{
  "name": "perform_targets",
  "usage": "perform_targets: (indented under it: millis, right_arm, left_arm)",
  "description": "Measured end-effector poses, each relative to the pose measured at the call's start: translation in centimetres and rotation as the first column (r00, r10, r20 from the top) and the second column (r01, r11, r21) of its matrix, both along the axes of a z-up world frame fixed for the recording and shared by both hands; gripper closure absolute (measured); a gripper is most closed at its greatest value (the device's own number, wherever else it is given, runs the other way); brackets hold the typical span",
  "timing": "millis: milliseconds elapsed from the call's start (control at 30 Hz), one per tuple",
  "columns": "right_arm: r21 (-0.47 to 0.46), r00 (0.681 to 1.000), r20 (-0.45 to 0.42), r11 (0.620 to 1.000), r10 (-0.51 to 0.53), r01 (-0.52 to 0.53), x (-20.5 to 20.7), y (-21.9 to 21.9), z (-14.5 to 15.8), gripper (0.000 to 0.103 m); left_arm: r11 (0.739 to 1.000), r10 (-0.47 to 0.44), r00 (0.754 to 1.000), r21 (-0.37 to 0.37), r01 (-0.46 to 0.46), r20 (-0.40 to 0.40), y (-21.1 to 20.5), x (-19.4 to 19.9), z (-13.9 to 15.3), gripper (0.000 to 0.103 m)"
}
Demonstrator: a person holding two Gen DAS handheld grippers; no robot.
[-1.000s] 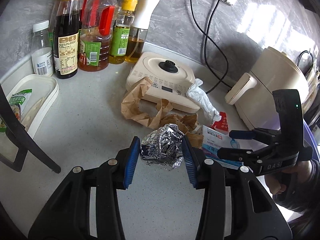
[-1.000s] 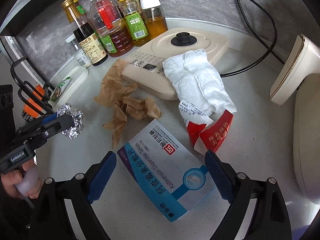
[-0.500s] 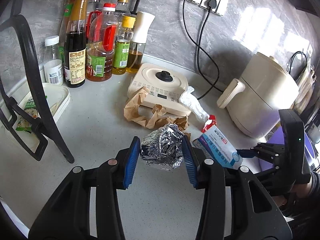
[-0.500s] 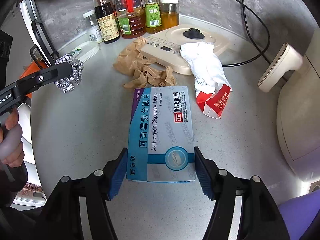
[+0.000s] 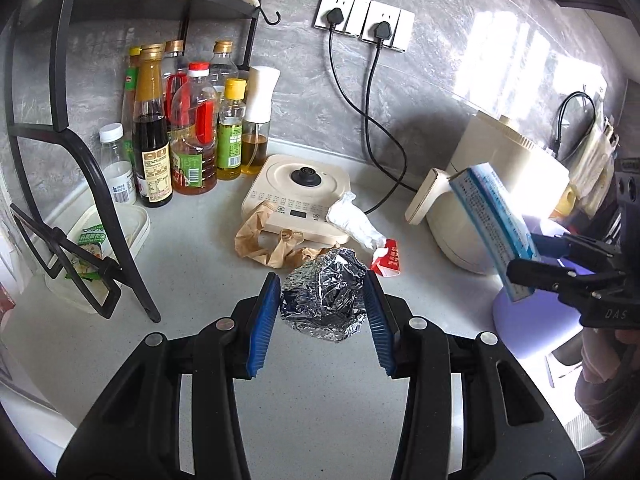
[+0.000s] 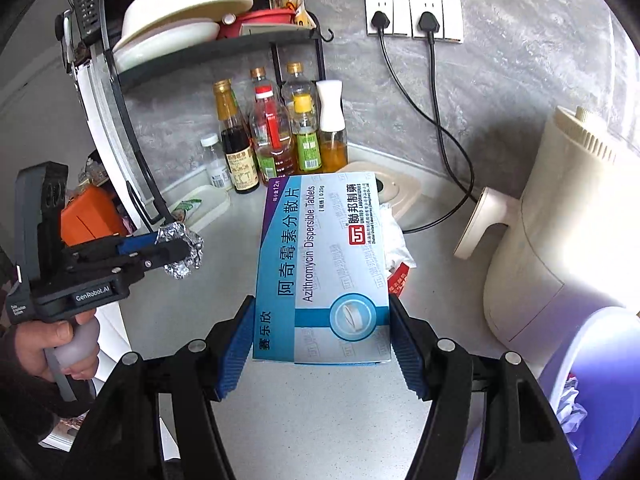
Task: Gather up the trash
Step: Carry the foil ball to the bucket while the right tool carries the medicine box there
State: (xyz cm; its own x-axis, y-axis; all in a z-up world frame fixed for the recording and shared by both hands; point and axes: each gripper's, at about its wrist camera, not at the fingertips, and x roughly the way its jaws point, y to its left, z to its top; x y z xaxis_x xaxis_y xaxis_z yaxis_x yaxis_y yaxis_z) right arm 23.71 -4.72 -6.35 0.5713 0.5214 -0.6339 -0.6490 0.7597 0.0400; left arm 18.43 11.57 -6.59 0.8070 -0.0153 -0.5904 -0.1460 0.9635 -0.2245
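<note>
Tongs on both hands are now carrying a load, and that is the change that matters. The right tongs (image 6: 322, 346), standing wide around the medicine box (image 6: 324, 268) a second ago while it lay flat on the tabletop (image 6: 320, 420), have closed on its two long edges within that second and are now clenching it; the box is hanging clear of the surface, its far end tipping up over the cooker (image 6: 400, 192). The left tongs (image 5: 320, 312) are gripping the crumpled foil ball (image 5: 324, 296) just as before, the blue pads pressing into both sides, and that ball is also riding higher above the tabletop than it was.

Beyond the left tongs, three pieces are still lying where they were: the brown paper (image 5: 268, 240) against the cooker's front edge, the white wrapper (image 5: 352, 224) draped off its corner, and the small red packet (image 5: 388, 258) just past it.

To the right of the right tongs, a purple bin (image 6: 600, 368) is showing, with some crumpled waste already inside. Judging from that, both hands are probably heading there to drop their loads, so two pieces are as good as collected and three are still waiting on the tabletop.
</note>
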Motion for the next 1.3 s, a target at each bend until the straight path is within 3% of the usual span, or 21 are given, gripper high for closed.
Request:
perform_targets:
  millis: [267,733,833,1100,1300]
  right_arm:
    - [0.091,0.992,0.078,0.992,-0.097,0.09,-2.2,-7.6,4.8,0.04]
    - [0.147,0.952,0.096,0.95,-0.29,0.275,-4.6,-19.8,5.3,0.038]
    - [0.152,0.928,0.103,0.928,-0.358,0.341,-5.2,-22.2,4.9,0.018]
    - [0.167,0.885,0.087,0.883,-0.457,0.44,-7.0,-27.7,4.2,0.019]
    - [0.191,0.845,0.083,0.841,-0.528,0.507,-8.7,-31.7,4.1,0.019]
  left_arm:
    - [0.998,-0.055,0.998,0.032,0.053,0.034,-4.7,0.4,2.3,0.06]
    - [0.977,-0.209,0.974,0.058,0.205,0.085,-14.7,1.4,4.8,0.06]
    - [0.968,-0.247,0.965,0.067,0.242,0.089,-16.7,1.7,5.1,0.06]
    - [0.938,-0.345,0.932,0.085,0.337,0.113,-21.8,3.4,6.6,0.06]
    - [0.901,-0.432,0.894,0.101,0.422,0.118,-26.1,5.2,7.2,0.06]
